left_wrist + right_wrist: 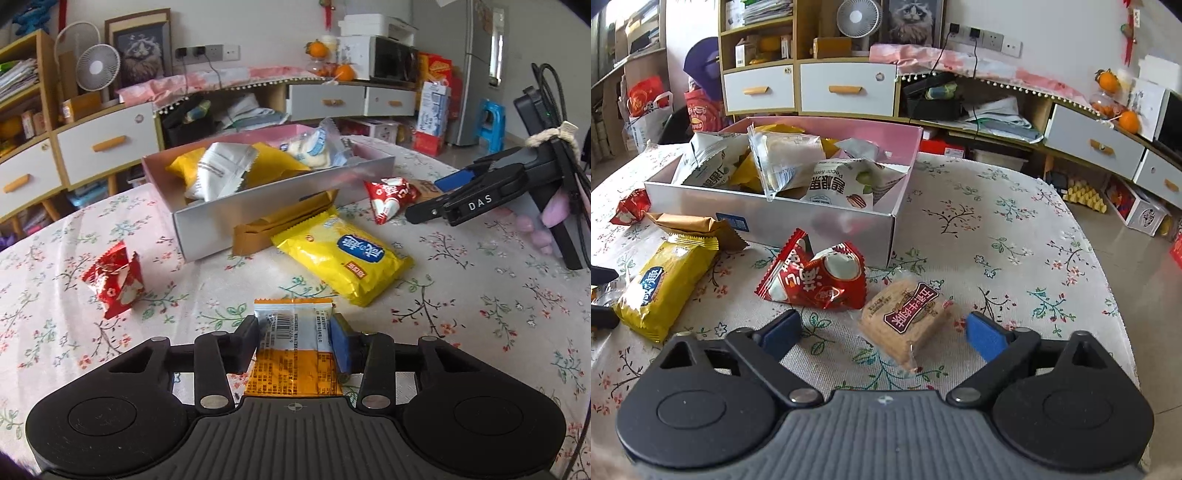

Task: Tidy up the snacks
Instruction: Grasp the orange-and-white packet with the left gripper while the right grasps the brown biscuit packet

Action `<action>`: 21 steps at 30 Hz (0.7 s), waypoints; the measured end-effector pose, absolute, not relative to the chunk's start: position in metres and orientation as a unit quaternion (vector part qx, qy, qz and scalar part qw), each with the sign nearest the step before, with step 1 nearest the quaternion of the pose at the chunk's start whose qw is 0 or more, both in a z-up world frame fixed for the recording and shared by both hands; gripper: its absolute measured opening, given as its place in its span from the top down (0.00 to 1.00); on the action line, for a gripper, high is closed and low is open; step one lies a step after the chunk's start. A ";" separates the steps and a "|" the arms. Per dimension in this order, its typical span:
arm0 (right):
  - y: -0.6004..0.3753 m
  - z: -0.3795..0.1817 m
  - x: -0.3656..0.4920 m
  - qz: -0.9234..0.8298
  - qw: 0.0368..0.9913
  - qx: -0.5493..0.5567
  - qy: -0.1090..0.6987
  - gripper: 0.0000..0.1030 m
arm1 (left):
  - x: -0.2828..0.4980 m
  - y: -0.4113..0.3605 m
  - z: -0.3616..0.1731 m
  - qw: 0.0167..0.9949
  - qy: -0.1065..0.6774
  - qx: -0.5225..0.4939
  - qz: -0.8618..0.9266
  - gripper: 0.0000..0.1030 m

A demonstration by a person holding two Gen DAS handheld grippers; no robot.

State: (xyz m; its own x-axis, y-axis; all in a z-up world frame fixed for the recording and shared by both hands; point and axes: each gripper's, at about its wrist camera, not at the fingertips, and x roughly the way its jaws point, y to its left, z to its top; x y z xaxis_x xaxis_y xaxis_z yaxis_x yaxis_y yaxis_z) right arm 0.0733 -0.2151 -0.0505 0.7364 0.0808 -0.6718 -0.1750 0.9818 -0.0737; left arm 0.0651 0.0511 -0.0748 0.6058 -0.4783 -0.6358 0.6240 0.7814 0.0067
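Observation:
My left gripper (293, 341) is shut on an orange-and-white snack packet (291, 347), low over the floral tablecloth. Ahead stands the silver box with a pink inside (258, 210), holding several snack bags. A yellow biscuit pack (343, 258), a brown packet (280, 225) and two red triangular packets (116, 278) (388, 195) lie on the table. My right gripper (882, 332) is open, its pads either side of a beige biscuit pack (908, 319), not touching it. The red packet (816, 277) lies just ahead of it. The box (820, 225) sits behind.
The right gripper's body (480, 199) shows at the right of the left wrist view. The table edge (1108, 258) curves off to the right, with floor beyond. Cabinets with drawers (846, 88) stand behind the table.

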 end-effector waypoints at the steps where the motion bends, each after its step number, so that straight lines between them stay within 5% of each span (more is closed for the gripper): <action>1: -0.215 -0.050 0.074 0.069 0.929 -0.066 0.356 0.19 | 0.065 0.051 -0.074 0.890 0.319 0.113 -0.306 0.63; 11: -0.216 -0.046 0.077 0.077 0.928 -0.063 0.360 0.58 | 0.070 0.049 -0.071 0.896 0.335 0.098 -0.274 0.64; 21: -0.217 -0.042 0.077 0.070 0.924 -0.066 0.369 0.66 | 0.073 0.049 -0.065 0.901 0.333 0.087 -0.262 0.64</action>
State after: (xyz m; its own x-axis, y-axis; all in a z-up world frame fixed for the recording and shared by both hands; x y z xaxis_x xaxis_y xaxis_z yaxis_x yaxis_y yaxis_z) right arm 0.0770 -0.2173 -0.0417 0.7181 0.0806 -0.6913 -0.1784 0.9814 -0.0709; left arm 0.0732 0.0492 -0.0647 0.6405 -0.4150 -0.6461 0.5312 0.8471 -0.0175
